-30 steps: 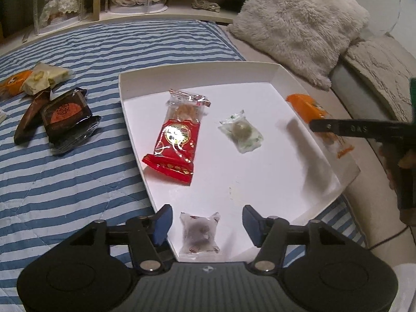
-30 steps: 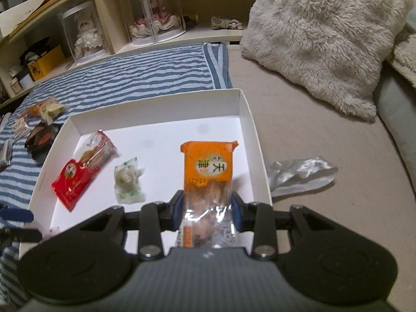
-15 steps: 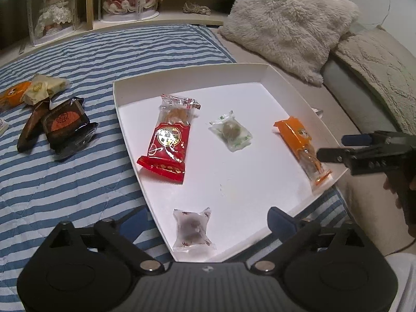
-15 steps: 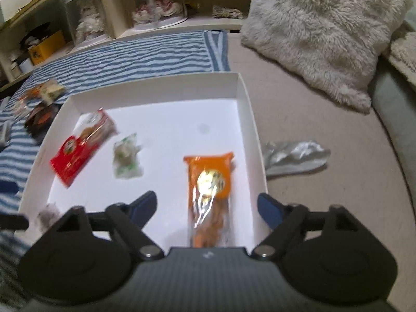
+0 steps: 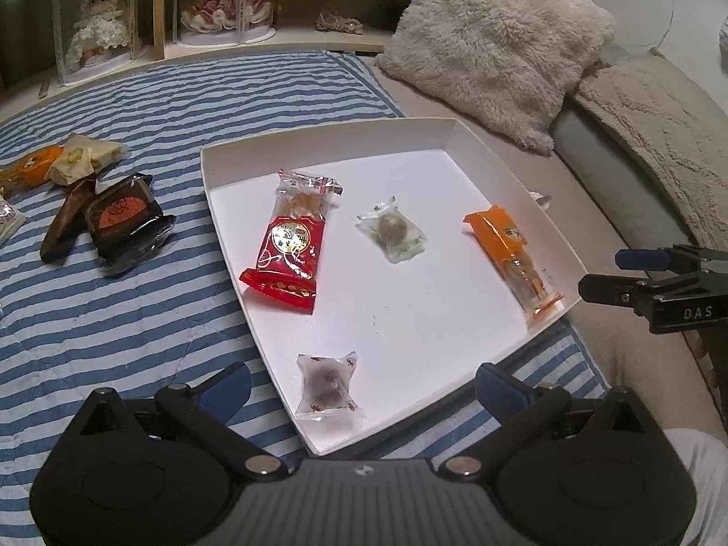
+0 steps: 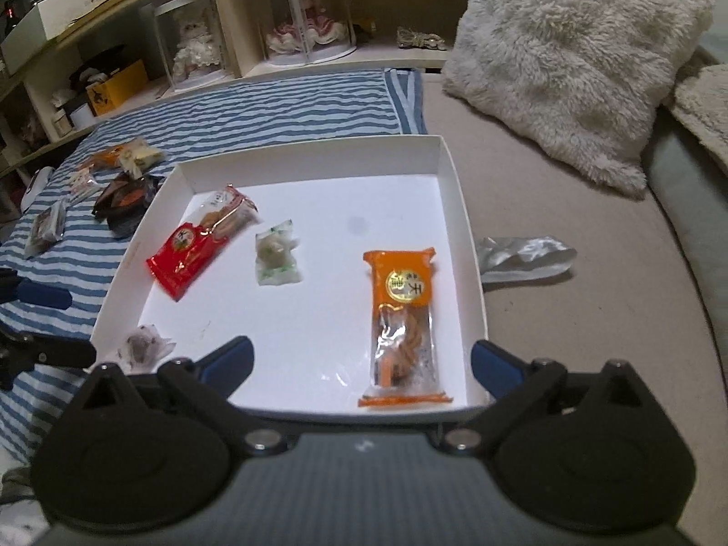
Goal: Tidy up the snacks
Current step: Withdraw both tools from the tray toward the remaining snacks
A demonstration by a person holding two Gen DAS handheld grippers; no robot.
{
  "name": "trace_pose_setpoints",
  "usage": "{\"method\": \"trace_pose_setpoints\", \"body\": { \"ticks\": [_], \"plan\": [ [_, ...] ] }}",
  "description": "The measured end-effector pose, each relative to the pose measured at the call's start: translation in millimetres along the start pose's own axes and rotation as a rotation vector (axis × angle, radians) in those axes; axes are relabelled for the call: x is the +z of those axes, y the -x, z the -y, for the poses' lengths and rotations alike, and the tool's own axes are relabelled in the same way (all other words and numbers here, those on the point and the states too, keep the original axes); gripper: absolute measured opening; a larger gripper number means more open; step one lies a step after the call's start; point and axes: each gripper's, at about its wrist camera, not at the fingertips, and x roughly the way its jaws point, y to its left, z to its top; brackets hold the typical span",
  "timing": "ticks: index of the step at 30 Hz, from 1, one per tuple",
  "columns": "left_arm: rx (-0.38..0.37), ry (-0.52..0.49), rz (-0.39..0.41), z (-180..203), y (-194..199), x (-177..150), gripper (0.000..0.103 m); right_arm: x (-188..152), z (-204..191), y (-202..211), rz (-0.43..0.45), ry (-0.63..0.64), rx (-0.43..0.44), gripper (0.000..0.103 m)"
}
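Observation:
A white tray (image 5: 236,223) (image 6: 459,200) lies on the bed. In it lie a red snack packet (image 5: 291,250) (image 6: 195,245), a clear green-printed candy (image 5: 392,230) (image 6: 276,259), an orange snack packet (image 5: 512,250) (image 6: 402,314) near its right wall, and a small clear candy (image 5: 326,384) (image 6: 143,348) at its near edge. My left gripper (image 5: 361,386) is open and empty, just behind the small candy. My right gripper (image 6: 361,361) (image 5: 605,273) is open and empty, just behind the orange packet.
Several more wrapped snacks (image 5: 91,200) (image 6: 113,182) lie on the blue striped blanket (image 5: 136,318) left of the tray. A crumpled silver wrapper (image 6: 523,257) lies right of the tray. A fluffy pillow (image 5: 496,41) sits behind, and shelves with doll cases (image 6: 300,13) line the back.
Both grippers have opened and drawn back. The left one let go of the small candy at the tray's near edge. The right one let go of the orange packet, which now lies in the tray.

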Motion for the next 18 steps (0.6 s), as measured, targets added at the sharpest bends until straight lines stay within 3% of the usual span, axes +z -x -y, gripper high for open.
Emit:
{"method": "trace_pose_setpoints", "body": {
  "ticks": [8,18],
  "plan": [
    [-0.006,0.023,0.039,-8,19,-3,0.103,-6,-7,21,0.05,-0.017,-0.001,0.102],
    [0.049,0.069,0.102,-45,49,-3,0.103,7,-26,29,0.085,0.014,0.003,0.102]
  ]
}}
